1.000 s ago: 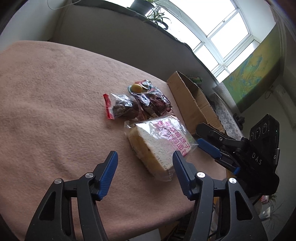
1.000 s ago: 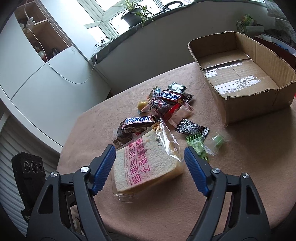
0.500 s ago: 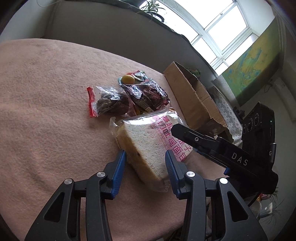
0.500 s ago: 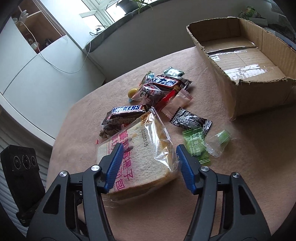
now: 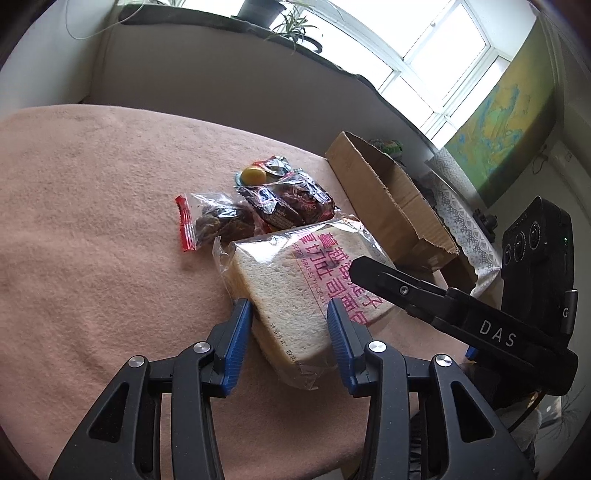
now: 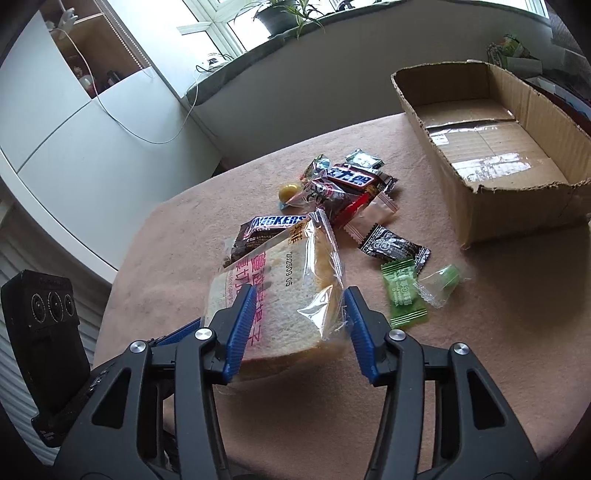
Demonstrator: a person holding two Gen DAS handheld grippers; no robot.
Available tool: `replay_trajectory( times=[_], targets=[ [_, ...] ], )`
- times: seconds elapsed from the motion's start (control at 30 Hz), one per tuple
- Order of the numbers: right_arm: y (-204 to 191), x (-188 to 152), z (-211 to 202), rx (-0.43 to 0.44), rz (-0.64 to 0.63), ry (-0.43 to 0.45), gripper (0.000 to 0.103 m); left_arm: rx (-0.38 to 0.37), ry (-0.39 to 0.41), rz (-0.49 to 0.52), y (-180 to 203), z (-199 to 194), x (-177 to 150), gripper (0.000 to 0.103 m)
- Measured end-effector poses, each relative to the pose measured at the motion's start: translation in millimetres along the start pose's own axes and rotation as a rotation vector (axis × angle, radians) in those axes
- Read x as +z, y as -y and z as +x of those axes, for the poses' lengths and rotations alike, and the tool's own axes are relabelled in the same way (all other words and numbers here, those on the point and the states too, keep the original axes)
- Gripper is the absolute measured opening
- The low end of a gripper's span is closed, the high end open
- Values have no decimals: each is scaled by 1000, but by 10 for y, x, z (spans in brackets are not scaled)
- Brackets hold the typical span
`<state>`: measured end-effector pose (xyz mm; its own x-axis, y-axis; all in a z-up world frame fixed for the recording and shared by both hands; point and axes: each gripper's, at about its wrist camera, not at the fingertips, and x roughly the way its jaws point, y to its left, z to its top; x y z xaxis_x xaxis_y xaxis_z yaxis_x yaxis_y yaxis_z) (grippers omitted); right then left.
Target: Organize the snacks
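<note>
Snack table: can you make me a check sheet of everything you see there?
Surface: pink cloth, covering the table.
Job's things: bread pack nearest; Snickers bar, yellow sweet, black sachet and green candies lie loose; cardboard box holds no snacks.
Clutter: nothing seen.
Grippers: left tongs and right tongs have just been closing, each on its own end of the bread pack; their pads appear to press on it.
Cables: white cable hangs across the cabinet, off the table.
Surroundings: potted plant on the windowsill, wall map.
</note>
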<state>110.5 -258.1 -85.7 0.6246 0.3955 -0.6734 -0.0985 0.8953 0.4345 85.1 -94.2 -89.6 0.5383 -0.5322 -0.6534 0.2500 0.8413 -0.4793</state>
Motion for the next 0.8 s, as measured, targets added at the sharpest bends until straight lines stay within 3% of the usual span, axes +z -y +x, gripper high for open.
replay_trajectory(
  times=[0.27,0.5,0.8],
  targets=[
    [14,212,-380,-32,-28,96,52,-43,53,53,282,-60,229,40],
    [290,472,-636,-56,13,167,52,-77,88,126,671,104,524,39],
    [827,766,-893,-97,75,230,52,-119,71,194,1162,485,759,40]
  ],
)
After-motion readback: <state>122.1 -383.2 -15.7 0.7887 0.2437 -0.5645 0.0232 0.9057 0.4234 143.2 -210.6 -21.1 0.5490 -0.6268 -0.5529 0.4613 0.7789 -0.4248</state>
